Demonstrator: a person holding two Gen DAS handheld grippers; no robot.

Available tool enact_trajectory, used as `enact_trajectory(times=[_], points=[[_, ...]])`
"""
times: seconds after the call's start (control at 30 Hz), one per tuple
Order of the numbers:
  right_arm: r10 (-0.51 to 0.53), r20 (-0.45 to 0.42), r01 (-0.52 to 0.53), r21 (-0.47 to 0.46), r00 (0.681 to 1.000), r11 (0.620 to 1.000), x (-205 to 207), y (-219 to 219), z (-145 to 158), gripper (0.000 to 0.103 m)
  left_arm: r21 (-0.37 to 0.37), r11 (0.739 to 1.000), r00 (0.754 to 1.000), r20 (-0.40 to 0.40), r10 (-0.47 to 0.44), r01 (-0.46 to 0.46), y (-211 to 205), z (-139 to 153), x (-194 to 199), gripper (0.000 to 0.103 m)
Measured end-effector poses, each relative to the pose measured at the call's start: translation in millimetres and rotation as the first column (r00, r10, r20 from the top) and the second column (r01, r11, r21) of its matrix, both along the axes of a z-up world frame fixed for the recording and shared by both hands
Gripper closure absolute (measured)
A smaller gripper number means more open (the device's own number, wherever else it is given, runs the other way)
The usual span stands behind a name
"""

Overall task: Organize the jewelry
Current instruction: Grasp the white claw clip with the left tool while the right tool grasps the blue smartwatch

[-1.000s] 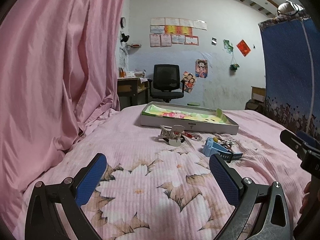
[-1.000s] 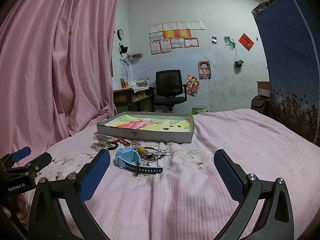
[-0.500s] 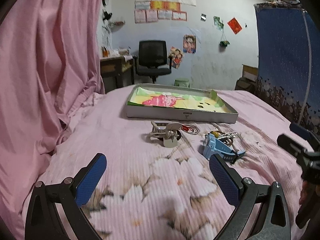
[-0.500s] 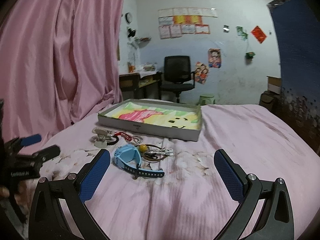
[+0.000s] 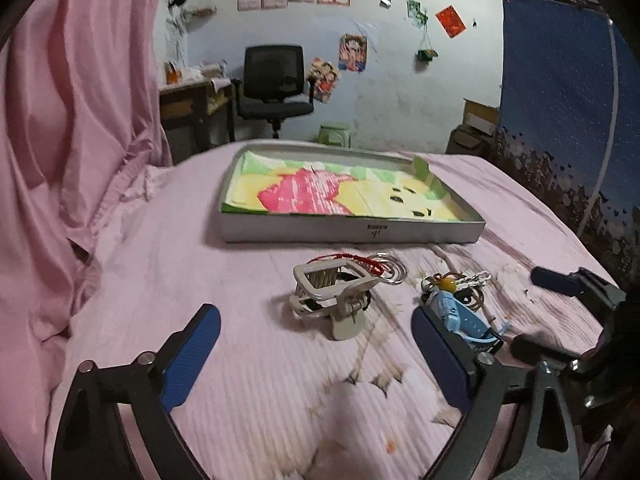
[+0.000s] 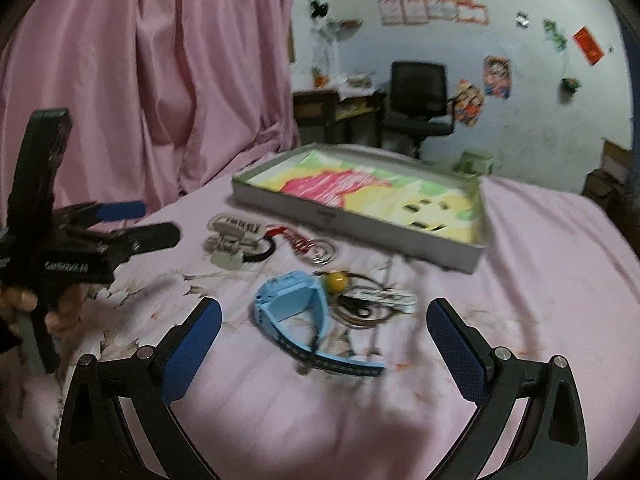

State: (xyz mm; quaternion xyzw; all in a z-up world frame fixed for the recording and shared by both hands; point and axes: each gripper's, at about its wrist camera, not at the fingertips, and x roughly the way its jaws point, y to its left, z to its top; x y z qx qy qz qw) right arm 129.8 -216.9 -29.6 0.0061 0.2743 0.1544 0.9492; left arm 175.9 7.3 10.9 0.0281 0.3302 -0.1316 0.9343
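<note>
My left claw (image 5: 316, 356), closing with nothing in it, points at the clip (image 5: 334, 300) dead ahead on the bed (image 5: 160, 272); right claw (image 6: 324, 344), apart, frames the watch (image 6: 296, 312).

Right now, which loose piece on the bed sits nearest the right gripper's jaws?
The light blue plastic wristwatch, lying between the open right gripper jaws' line; the beige hair claw clip and silver rings lie farther back.

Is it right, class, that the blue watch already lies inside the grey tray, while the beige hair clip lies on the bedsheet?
Not quite. The blue watch lies on the pink bedsheet, in front of the grey tray, as the right wrist view shows. The beige hair clip is on the sheet.
</note>
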Motion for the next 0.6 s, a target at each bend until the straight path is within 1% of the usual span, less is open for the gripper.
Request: enact_trajectory(times=[0.03,0.07,0.13,0.27,0.37,0.4,0.47,0.6], points=[[0.019,-0.015,-0.019,-0.005,1.000,1.000,5.4,5.3,-3.0,0.009,-0.012,1.000,1.000,-0.017,-0.004,0.004,1.5,-1.7,5.0,0.017],[0.034,-0.031,-0.035,-0.011,0.999,0.999,9.7,8.1,-5.0,0.013,-0.040,0.999,0.999,-0.040,-0.010,0.008,4.1,-4.7,12.6,0.018],[0.060,-0.059,-0.061,-0.013,0.996,0.998,17.1,13.5,-10.6,0.017,-0.084,0.996,0.998,-0.066,-0.013,0.007,6.5,-8.7,23.2,0.021],[0.096,-0.118,-0.098,-0.007,0.988,0.995,34.5,26.8,-20.7,0.022,-0.157,0.988,0.991,-0.129,-0.037,0.016,10.2,-17.2,43.2,0.021],[0.111,-0.140,-0.113,-0.009,0.984,0.994,45.5,33.2,-25.2,0.025,-0.215,0.977,0.985,-0.165,-0.054,0.017,10.9,-20.7,55.8,0.026],[0.113,-0.153,-0.115,-0.003,0.982,0.993,49.9,34.8,-26.9,0.026,-0.234,0.972,0.983,-0.175,-0.060,0.018,11.5,-21.2,58.1,0.028],[0.119,-0.176,-0.119,0.011,0.977,0.993,56.6,35.6,-30.6,0.034,-0.260,0.966,0.979,-0.192,-0.070,0.018,11.0,-22.1,62.9,0.034],[0.119,-0.210,-0.114,0.032,0.970,0.993,64.9,36.6,-37.9,0.041,-0.297,0.955,0.968,-0.233,-0.090,0.017,8.3,-22.0,69.4,0.045]])
